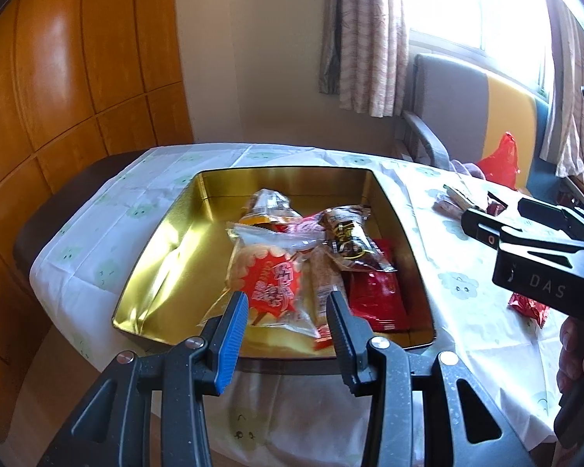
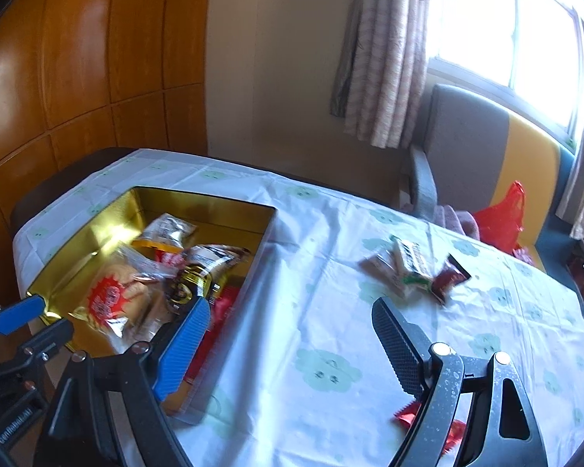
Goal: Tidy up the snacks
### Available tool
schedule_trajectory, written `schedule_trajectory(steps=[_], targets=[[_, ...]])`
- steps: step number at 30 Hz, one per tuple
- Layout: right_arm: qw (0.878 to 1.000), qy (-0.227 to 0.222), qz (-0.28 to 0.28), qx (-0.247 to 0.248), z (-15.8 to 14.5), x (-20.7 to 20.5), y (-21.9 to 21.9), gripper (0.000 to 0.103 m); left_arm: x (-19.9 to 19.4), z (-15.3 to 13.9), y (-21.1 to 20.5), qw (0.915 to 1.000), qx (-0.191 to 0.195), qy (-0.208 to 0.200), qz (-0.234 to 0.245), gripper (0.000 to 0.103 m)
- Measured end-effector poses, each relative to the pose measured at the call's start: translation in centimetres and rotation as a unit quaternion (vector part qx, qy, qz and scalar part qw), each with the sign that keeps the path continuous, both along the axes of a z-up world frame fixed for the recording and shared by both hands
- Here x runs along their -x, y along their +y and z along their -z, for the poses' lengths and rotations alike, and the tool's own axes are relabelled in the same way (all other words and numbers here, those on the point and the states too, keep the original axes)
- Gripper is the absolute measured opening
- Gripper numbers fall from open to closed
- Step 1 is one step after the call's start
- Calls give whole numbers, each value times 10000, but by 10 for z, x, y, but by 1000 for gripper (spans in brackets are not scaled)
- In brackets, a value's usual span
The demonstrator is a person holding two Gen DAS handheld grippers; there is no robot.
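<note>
A gold tin box (image 1: 163, 257) (image 2: 97, 225) sits on the table and holds several snack packets, among them a clear packet with a red label (image 1: 266, 284) (image 2: 115, 303), a brown packet (image 1: 346, 239) (image 2: 198, 276) and a red packet (image 1: 377, 299). My left gripper (image 1: 288, 311) is open and empty over the tin's near edge. My right gripper (image 2: 288, 327) is open and empty above the cloth to the right of the tin; it also shows in the left wrist view (image 1: 525, 233). A few loose packets (image 2: 412, 272) (image 1: 467, 202) lie further right. A small red packet (image 2: 412, 416) (image 1: 527, 305) lies under the right gripper.
The table has a white cloth with green cloud prints (image 2: 327, 366). A grey and yellow chair (image 2: 467, 148) with a red plastic bag (image 2: 502, 218) stands behind the table by the window. A wooden panelled wall (image 1: 58, 97) is at the left.
</note>
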State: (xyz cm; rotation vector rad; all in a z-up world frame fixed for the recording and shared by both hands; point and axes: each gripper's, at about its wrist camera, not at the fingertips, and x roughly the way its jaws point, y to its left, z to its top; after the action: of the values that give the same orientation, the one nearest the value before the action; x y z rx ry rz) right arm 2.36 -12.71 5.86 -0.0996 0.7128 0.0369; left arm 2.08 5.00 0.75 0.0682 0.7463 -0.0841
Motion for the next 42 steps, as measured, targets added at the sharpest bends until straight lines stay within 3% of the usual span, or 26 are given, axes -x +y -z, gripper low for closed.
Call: schedule_trajectory(steps=[20,42], targets=[[9874,573,1441,-328,38,60,-140,87,-11,-7,-79,9933,-377,-18,1094,42],[9707,583,2261,-564,50,86,-205,87,-36,-5,-150,9812,-582,91,1839,42]])
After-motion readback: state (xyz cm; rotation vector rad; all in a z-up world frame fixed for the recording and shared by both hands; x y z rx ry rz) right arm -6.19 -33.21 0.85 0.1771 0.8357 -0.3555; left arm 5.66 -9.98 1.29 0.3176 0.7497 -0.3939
